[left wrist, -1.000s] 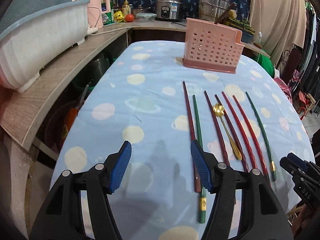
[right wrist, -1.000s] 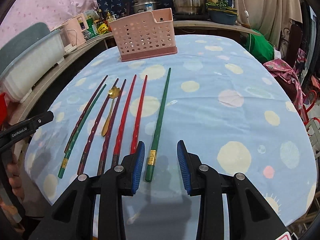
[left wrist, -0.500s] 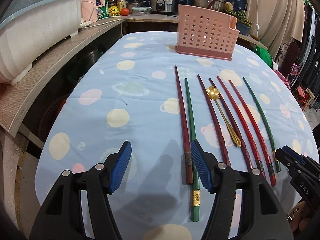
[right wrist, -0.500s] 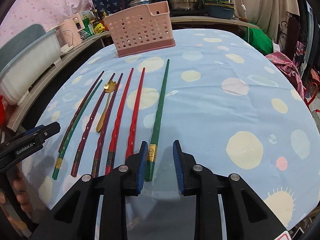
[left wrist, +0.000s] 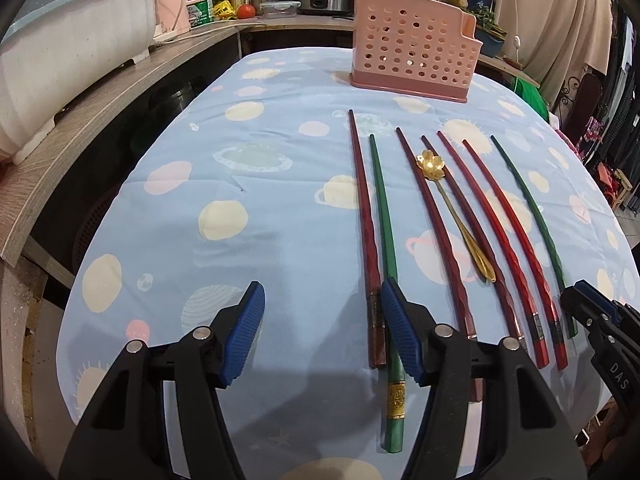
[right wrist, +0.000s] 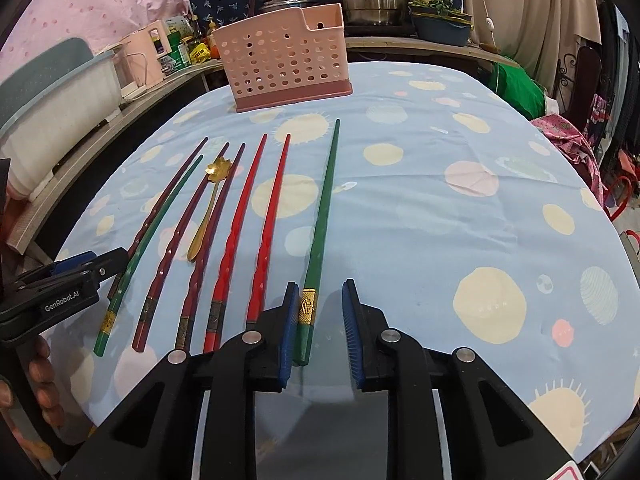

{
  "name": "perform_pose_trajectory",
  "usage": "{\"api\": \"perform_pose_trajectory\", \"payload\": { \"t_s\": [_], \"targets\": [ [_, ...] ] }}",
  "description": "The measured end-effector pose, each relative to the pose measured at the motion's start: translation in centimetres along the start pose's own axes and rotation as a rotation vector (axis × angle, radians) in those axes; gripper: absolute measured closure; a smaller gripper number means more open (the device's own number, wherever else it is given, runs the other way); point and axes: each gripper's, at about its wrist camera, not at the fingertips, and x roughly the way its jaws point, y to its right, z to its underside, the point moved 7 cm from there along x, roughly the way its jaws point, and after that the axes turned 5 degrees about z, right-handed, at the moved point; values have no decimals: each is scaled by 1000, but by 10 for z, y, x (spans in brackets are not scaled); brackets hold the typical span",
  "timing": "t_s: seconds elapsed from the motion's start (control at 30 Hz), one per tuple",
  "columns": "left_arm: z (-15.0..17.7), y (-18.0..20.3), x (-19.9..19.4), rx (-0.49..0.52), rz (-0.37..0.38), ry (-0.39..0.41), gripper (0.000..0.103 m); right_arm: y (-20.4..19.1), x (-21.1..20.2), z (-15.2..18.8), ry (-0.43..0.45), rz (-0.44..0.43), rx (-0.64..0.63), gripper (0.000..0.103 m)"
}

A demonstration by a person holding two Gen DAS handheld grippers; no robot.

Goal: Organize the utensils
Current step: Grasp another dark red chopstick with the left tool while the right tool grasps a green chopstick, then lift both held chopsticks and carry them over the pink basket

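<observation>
Seven chopsticks laid in a row on the table: two green, two bright red, three dark maroon. One gold spoon (left wrist: 454, 210) with a flower-shaped bowl among the maroon ones, its handle resting across one of them. One pink perforated basket (left wrist: 412, 58) upright at the far end of the table, well apart from the row.

Left gripper (left wrist: 322, 330) spread wide, low over the near edge; its right pad just beside the leftmost maroon chopstick (left wrist: 362, 216) and over the left green chopstick (left wrist: 386, 240), nothing clamped. Right gripper (right wrist: 320, 330) narrower but still parted, the butt of the right green chopstick (right wrist: 320, 220) lying between the pads close to the left one; contact impossible to judge.

Round table under a light blue cloth (left wrist: 240, 168) printed with pale yellow and pink circles and planets. Curved wooden counter (left wrist: 92, 112) on the left with a white plastic tub, a pink appliance, bottles; steel pots and a rice cooker behind, dark blue patterned fabric on the wall.

Chopsticks slender, tapered, glossy, twisted near the thick ends, with gold or dark bands. Gripper pads blue and ribbed, arms black plastic.
</observation>
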Motion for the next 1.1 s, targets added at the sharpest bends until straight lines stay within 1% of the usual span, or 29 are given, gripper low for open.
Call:
{"api": "perform_pose_trajectory", "payload": {
  "t_s": [0.1,0.17,0.23,0.3,0.37,0.4,0.47,0.53,0.67,0.8,0.97,1.1],
  "targets": [
    [4,1,3,10,-11,-13,46,0,0,0,1,1,-2,82],
    [5,3,2,30,-27,-2,46,0,0,0,2,1,-3,82],
    [5,2,1,25,-25,0,47,0,0,1,3,3,-4,82],
    [5,0,0,20,-27,3,54,0,0,1,3,2,-3,82],
    [5,-2,-2,18,-26,5,68,0,-1,1,4,5,-7,82],
    [5,-3,-3,17,-23,5,73,0,-1,2,6,8,-11,83],
    [6,-4,-4,15,-13,3,86,0,-2,2,8,14,-17,86],
    [6,-5,-5,14,-2,0,92,0,-2,3,7,11,-18,95],
    [6,-5,-5,2,21,-10,96,0,-3,3,5,4,-17,96],
    [6,-6,-10,-17,43,-25,96,1,-9,1,16,-6,-12,96],
    [-3,-8,-27,-27,56,-5,96,2,-25,-11,52,-13,-9,96],
    [-18,-11,-45,-40,70,26,96,6,-46,-31,101,-25,4,96]
  ]
}}
